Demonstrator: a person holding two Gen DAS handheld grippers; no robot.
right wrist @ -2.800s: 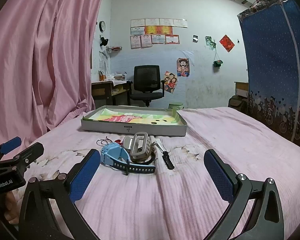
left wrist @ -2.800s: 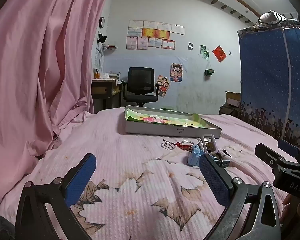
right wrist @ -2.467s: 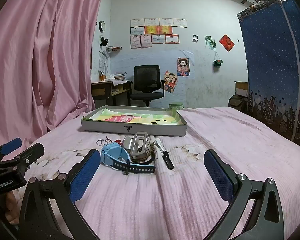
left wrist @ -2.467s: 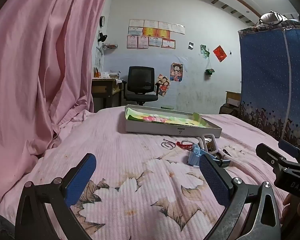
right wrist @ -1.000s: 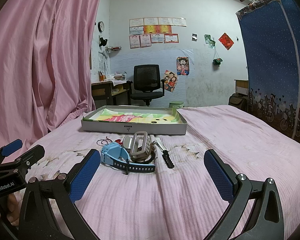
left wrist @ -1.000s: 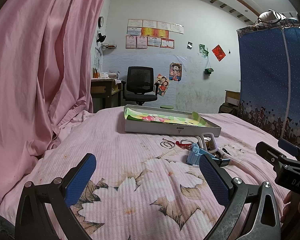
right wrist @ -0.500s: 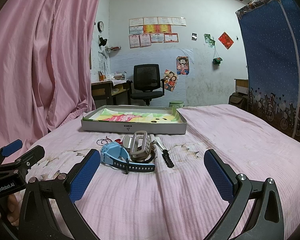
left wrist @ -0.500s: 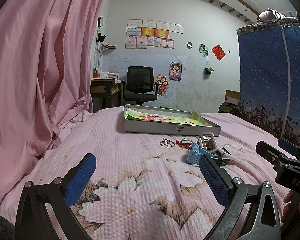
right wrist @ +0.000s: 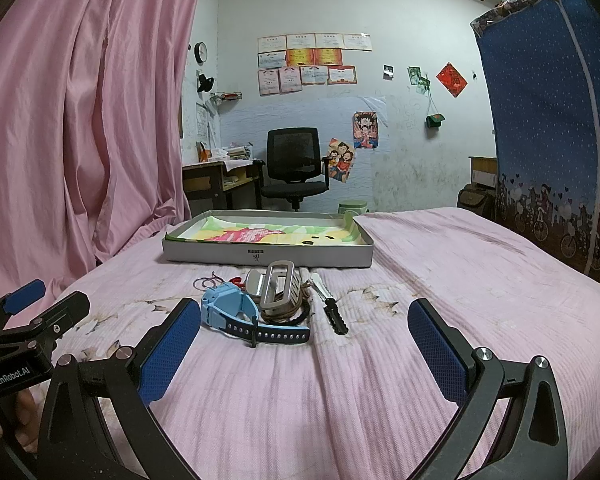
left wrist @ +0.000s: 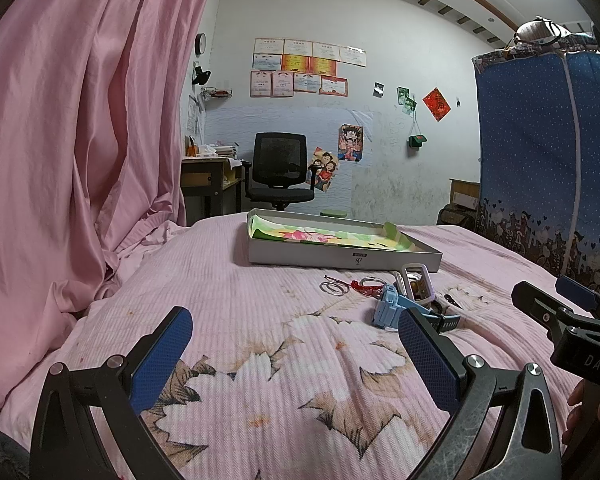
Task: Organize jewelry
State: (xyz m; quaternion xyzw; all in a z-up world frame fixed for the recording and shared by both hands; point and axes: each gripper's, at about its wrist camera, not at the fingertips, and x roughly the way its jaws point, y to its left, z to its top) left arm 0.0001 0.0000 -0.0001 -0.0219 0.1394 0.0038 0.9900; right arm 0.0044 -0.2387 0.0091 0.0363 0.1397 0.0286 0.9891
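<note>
Nothing much has moved since the earlier frames: both our grippers hover low over the bed where they were, and the pile ahead lies untouched.

Our right gripper [right wrist: 304, 340] has its fingers spread wide with nothing between them. Just ahead of the gap, nearer the left finger [right wrist: 168, 348], lies the blue watch [right wrist: 236, 312]; its body sits close beside that finger's tip and its dark strap runs out flat to the right, across the line of our reach. Behind the watch and touching it stands the silver piece [right wrist: 278, 290], with a dark cord under it. To the right of these, apart from them, the small knife [right wrist: 330, 308] points away from us. Farther out left are the thin rings [right wrist: 206, 282] and a red bit. Beyond all of it sits the box [right wrist: 268, 256], open, its long side facing us.

Our left gripper [left wrist: 296, 344] is also wide open and empty. From it the same pile lies off to the right, past its right finger [left wrist: 428, 356], with the watch [left wrist: 388, 308] nearest and the rings [left wrist: 334, 288] ahead.

We judge the right gripper the better placed: the watch is nearly straight ahead. Because the strap lies crosswise, the fingers would close along its length, so we would turn the wrist or take the body instead.
</note>
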